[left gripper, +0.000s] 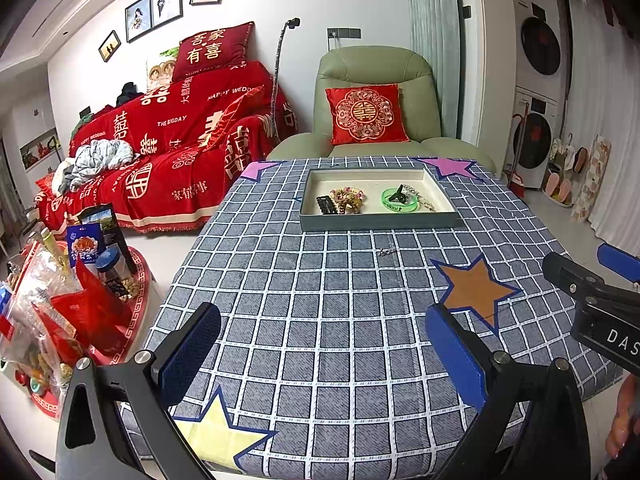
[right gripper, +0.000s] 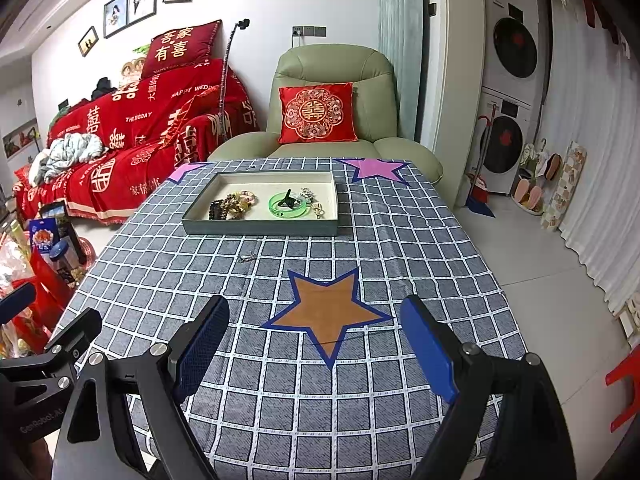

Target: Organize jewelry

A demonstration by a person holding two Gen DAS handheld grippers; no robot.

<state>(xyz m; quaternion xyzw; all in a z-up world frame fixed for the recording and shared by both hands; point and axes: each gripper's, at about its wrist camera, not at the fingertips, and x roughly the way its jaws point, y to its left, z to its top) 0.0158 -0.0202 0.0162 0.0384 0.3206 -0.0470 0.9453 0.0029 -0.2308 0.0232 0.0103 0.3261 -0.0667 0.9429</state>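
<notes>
A grey tray [left gripper: 376, 222] [right gripper: 260, 228] with a cream lining sits at the far side of the checked tablecloth. Inside lie a green bangle [left gripper: 400, 205] [right gripper: 289, 208] with a black clip on it, a black hair clip [left gripper: 325, 205] [right gripper: 216, 209], a heap of beaded bracelets [left gripper: 347, 200] [right gripper: 239, 202] and a silvery chain [left gripper: 420, 197] [right gripper: 314, 200]. A small silver piece [left gripper: 386, 251] [right gripper: 248, 257] lies on the cloth in front of the tray. My left gripper [left gripper: 320, 344] and right gripper [right gripper: 316, 340] hover open over the near cloth, both empty.
The cloth bears an orange star [left gripper: 476, 292] [right gripper: 326, 310], purple stars and a yellow star [left gripper: 212, 428]. A green armchair [left gripper: 372, 104] with a red cushion stands behind the table. A red-draped sofa [left gripper: 168, 148] and a snack-laden stand [left gripper: 60, 300] are on the left.
</notes>
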